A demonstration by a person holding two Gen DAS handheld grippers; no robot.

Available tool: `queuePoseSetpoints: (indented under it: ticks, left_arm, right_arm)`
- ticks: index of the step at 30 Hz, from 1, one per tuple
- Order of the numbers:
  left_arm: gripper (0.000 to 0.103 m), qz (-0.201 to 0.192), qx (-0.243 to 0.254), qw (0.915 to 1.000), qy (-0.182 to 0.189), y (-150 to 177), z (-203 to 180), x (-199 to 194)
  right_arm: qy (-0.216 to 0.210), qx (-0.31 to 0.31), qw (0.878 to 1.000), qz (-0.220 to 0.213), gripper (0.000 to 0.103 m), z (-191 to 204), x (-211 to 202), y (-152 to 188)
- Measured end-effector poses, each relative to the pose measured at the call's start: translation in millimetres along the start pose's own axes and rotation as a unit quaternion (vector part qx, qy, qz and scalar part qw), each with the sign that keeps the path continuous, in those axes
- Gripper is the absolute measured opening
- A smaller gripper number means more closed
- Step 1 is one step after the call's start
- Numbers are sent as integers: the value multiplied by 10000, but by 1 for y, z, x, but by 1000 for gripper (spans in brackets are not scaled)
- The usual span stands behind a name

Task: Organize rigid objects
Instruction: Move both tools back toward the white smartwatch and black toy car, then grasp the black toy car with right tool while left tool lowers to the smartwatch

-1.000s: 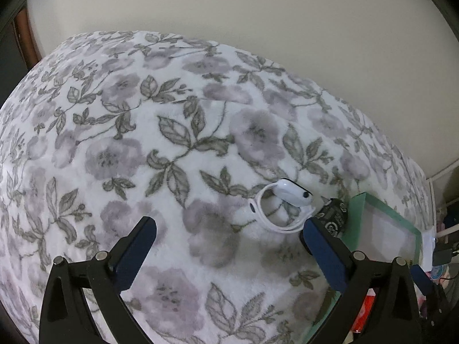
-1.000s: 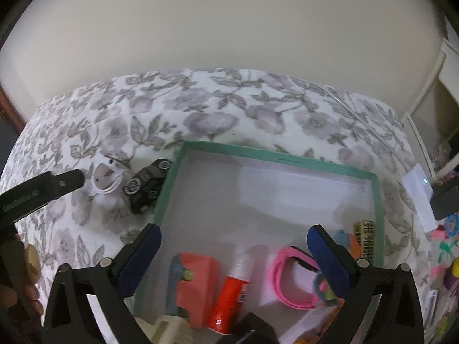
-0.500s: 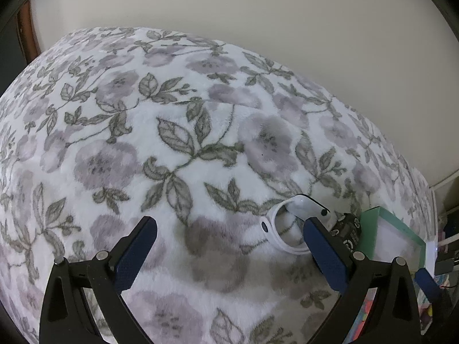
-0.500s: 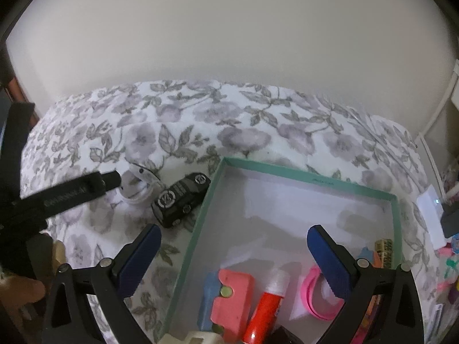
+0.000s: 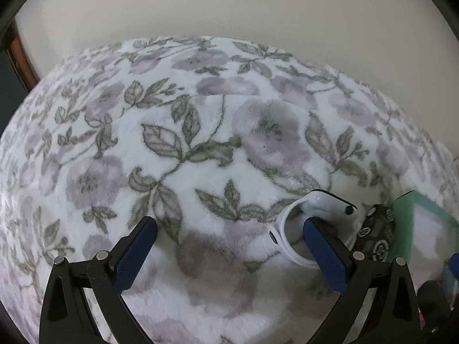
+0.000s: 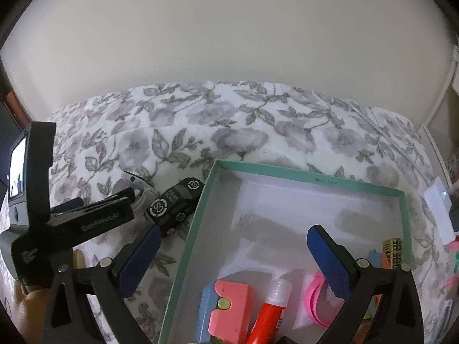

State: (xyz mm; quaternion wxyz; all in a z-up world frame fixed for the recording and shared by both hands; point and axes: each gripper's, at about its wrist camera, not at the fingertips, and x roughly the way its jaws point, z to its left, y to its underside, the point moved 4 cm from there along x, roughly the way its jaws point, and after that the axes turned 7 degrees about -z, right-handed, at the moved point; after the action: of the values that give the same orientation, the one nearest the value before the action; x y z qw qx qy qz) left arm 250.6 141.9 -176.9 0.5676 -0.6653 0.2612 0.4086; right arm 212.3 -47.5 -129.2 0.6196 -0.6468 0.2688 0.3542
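Note:
A white smartwatch (image 5: 321,203) with a looped band lies on the floral blanket (image 5: 200,132). My left gripper (image 5: 229,226) is open and low over the blanket, and its right finger (image 5: 321,246) reaches into the band's loop. A black toy car (image 5: 375,235) rests between the watch and the teal box (image 5: 401,223). In the right wrist view the watch (image 6: 134,183) and the car (image 6: 175,203) lie left of the box rim (image 6: 309,173). My right gripper (image 6: 233,232) hangs open and empty above the box's near left side.
Inside the box lie a pink and blue block (image 6: 226,304), a red glue stick (image 6: 272,309), a pink band (image 6: 315,292) and gold dice (image 6: 393,246). A white device (image 6: 439,200) sits right of the box. A hand (image 6: 25,309) holds the left gripper. A plain wall stands behind.
My left gripper has moved forward and right until its right finger sits in the watch band's loop. The right gripper's view has shifted left, so the box now sits lower right.

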Motion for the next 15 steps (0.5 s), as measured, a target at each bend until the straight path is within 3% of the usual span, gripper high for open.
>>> queuePoseSetpoints:
  ticks: [8, 15]
  left_arm:
    - [102, -73, 190, 9988, -443, -4, 12, -3]
    - [102, 7, 148, 9989, -452, -5, 32, -2]
  right_arm:
    - [74, 20, 10000, -8, 103, -3, 1, 1]
    - [-230, 113, 9997, 43, 103, 11, 6, -10]
